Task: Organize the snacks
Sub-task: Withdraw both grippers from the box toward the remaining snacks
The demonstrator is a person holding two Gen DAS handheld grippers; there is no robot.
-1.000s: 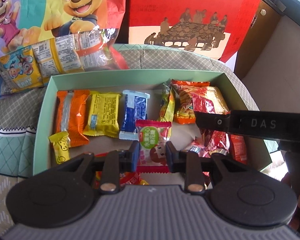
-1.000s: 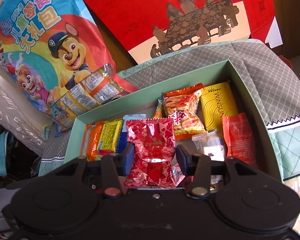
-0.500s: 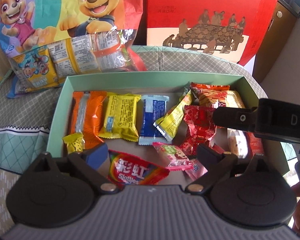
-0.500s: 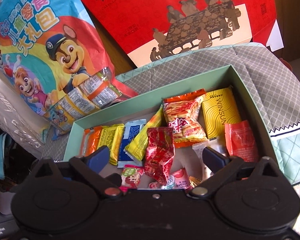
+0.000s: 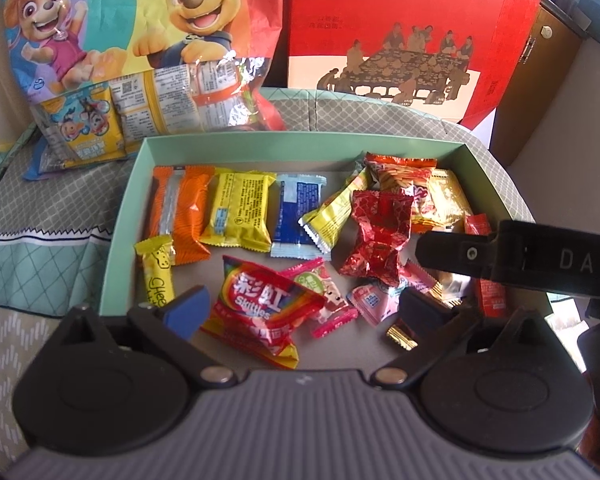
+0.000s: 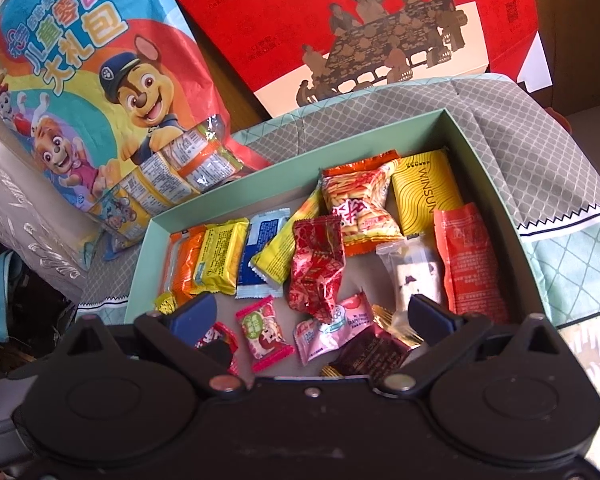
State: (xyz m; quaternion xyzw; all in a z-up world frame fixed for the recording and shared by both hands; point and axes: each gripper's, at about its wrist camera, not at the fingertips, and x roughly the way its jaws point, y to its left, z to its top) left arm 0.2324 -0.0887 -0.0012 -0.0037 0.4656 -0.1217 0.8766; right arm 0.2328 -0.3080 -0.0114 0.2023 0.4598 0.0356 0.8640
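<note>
With both the left gripper [image 5: 300,312] and right gripper [image 6: 316,320] spread wide and empty, we judge the light, crinkly, slippery red foil candy [image 6: 318,266], lying mid-tray [image 5: 220,146] at 12 o'clock of our right gripper, best pinched across its twisted waist.

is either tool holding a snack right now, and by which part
Nothing is held. The left tool and the right tool are both wide open above the green box, pads touching no snack.
</note>
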